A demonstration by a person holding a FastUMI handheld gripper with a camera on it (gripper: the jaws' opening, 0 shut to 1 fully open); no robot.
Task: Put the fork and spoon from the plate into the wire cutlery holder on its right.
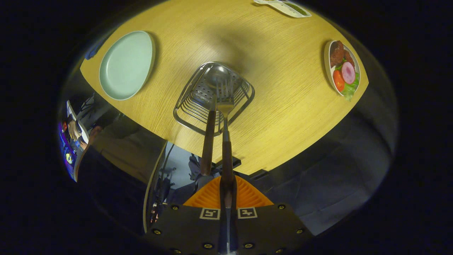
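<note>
I look straight down on a wooden table (283,117). My gripper (227,194) is shut on the dark handle of the fork (225,99), which hangs tines-down inside the wire cutlery holder (186,114). The spoon (208,136) stands in the same holder, bowl at the bottom, its dark wooden handle leaning up just left of the fork. The pale green plate (125,63) lies left of the holder with nothing on it.
A plate of model food (342,69) sits far right of the holder near the table's edge. A printed card (285,7) lies at the far side. The table's near edge runs just below the holder, with dark floor beyond.
</note>
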